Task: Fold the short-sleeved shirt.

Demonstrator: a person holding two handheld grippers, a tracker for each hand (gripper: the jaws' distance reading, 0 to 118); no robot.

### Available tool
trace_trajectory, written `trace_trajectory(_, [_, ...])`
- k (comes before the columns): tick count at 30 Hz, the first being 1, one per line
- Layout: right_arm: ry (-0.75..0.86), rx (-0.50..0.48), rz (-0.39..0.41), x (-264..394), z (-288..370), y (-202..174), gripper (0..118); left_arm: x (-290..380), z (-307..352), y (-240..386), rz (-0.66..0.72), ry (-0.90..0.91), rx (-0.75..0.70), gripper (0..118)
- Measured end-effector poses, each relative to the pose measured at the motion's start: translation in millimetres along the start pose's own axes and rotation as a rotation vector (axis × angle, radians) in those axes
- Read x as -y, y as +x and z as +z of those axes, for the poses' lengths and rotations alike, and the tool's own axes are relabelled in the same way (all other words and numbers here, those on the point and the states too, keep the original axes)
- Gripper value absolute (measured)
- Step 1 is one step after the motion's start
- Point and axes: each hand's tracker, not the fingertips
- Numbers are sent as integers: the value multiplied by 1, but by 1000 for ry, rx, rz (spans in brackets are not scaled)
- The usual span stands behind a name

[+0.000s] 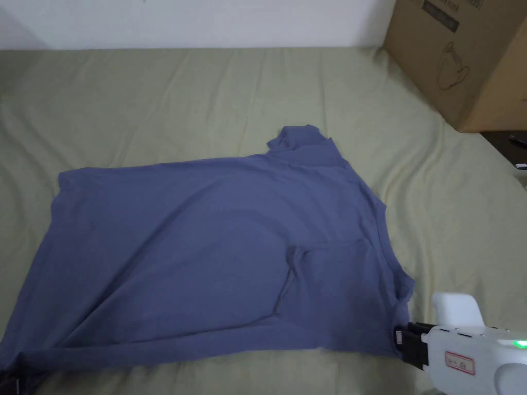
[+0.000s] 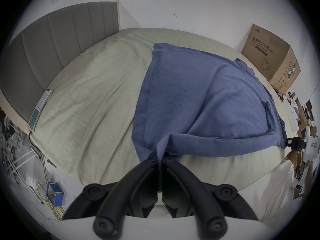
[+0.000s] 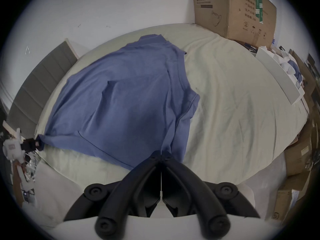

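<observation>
Left gripper (image 2: 160, 158): jaws pinched together on the shirt's (image 1: 206, 241) near hem corner. Right gripper (image 3: 161, 154): jaws closed on cloth at the shirt's near shoulder end. Both hold the near long edge, likely to tension it and carry it across for a lengthwise fold. Shirt lies spread on the bed (image 1: 154, 103), hem toward the headboard (image 2: 52, 41), collar end toward the cardboard box (image 1: 463, 61). Box sits at the bed's far corner past the collar, closed; contents cannot be told.
</observation>
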Motion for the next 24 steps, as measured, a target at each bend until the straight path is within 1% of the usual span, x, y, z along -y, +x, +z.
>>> trace_trajectory(5, [28,-7,-13,-9,10,5,0,-6,6,0,-3,8,0,0])
trace_trajectory(6, [43,-18,-48,-13,12,8,0,-8,8,1,-1,11,-1,0])
trace_trajectory(7, [46,-52,-79,-18,13,12,0,-11,9,1,6,19,-4,0])
trace_trajectory(9, [75,-76,-121,-30,16,13,0,-20,11,-2,19,36,12,0])
trace_trajectory(14, [129,-89,-127,-73,17,13,0,-58,9,-6,22,73,1,0])
trace_trajectory(16, [143,-107,-144,-92,11,15,0,-78,-1,-8,27,75,12,0])
trace_trajectory(18, [157,-98,-153,-111,2,17,0,-96,-13,-10,31,77,16,0])
trace_trajectory(21, [176,-98,-202,-136,-14,23,0,-121,-35,-8,11,46,4,0])
trace_trajectory(24, [137,-87,-215,-152,-37,20,0,-139,-65,-5,3,-27,-3,0])
